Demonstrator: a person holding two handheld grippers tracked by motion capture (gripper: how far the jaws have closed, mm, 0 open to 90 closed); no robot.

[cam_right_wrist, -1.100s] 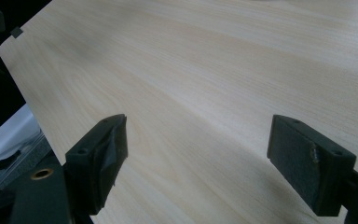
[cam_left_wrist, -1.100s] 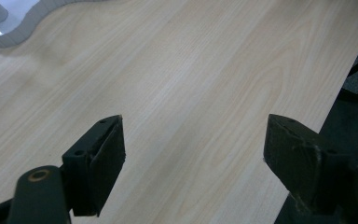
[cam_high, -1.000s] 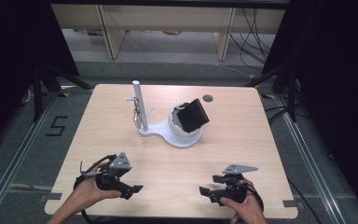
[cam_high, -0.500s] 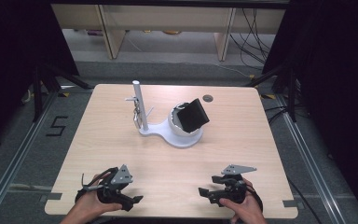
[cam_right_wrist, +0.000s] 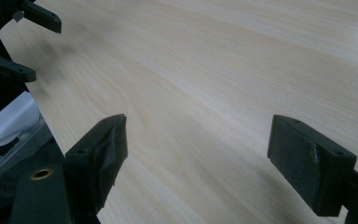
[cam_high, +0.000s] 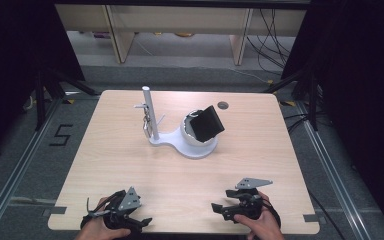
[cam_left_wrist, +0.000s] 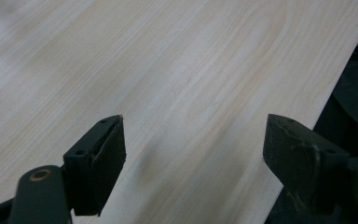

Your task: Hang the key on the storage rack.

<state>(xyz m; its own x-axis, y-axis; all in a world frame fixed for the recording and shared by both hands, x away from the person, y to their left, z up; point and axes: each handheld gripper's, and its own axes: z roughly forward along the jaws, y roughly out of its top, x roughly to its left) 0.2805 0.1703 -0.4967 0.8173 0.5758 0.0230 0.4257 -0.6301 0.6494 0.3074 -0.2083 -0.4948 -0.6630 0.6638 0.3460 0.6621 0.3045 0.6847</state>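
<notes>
Both grippers rest at the near edge of the wooden surface (cam_high: 130, 150), one in each hand, and neither holds anything. The left gripper (cam_high: 142, 220) sits by the near left corner with its fingers (cam_left_wrist: 103, 158) spread wide apart, bare wood showing between them in the left gripper view. The surface's edge runs close past its far finger there. The right gripper (cam_high: 216, 207) lies near the right corner, pointing across toward the left one, its fingers (cam_right_wrist: 103, 154) likewise released and wide apart over bare wood. In the right gripper view the left gripper's two black fingertips show at the upper left, over the corner of the surface.

Well apart from both grippers, toward the far middle of the surface, stands a white stand (cam_high: 172, 143) with a flat rounded base. A slim white post (cam_high: 147, 107) rises upright from its left end, with a small metal piece hanging beside it; what that piece is cannot be told. On the right end sits a white bowl (cam_high: 186, 132), and a black box (cam_high: 206, 122) rests tilted in it.
</notes>
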